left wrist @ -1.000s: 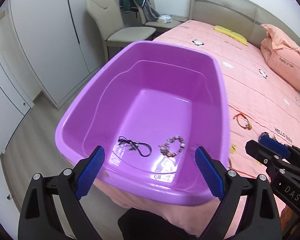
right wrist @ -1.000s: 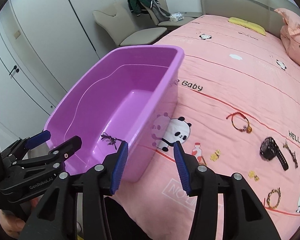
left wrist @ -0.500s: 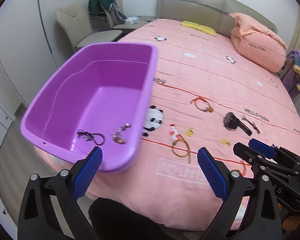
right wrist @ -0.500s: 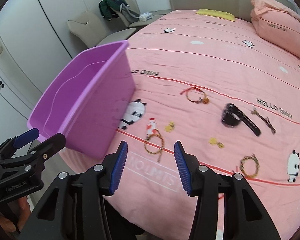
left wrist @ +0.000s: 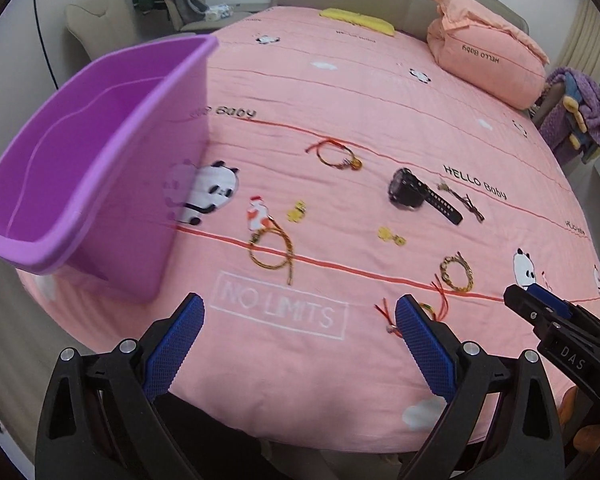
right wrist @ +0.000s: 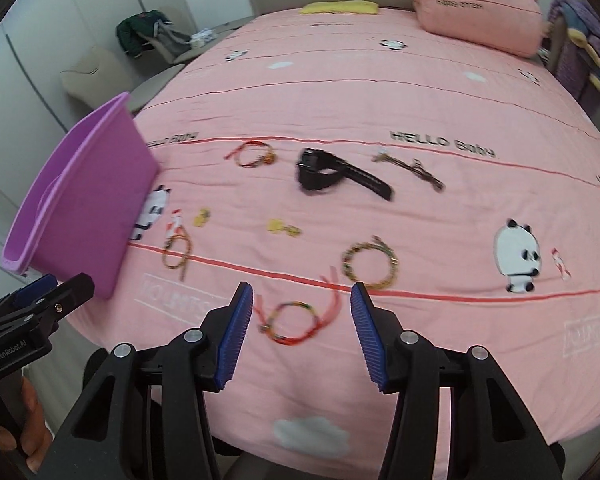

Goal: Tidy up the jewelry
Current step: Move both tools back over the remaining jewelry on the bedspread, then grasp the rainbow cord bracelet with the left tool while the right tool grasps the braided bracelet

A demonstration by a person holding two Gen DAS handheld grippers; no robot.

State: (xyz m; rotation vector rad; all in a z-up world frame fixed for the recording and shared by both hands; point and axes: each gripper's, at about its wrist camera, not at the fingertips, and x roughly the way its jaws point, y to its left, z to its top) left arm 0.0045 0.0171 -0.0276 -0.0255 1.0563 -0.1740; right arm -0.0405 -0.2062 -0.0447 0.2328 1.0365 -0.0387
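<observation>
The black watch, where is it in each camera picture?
Left wrist view: the black wristwatch lies right of centre on the pink bedspread.
Right wrist view: the watch lies at centre, above the open right gripper.
Shared landmark: the purple plastic tub at far left.

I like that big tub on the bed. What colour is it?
The tub is purple; the left wrist view shows it best.
</observation>
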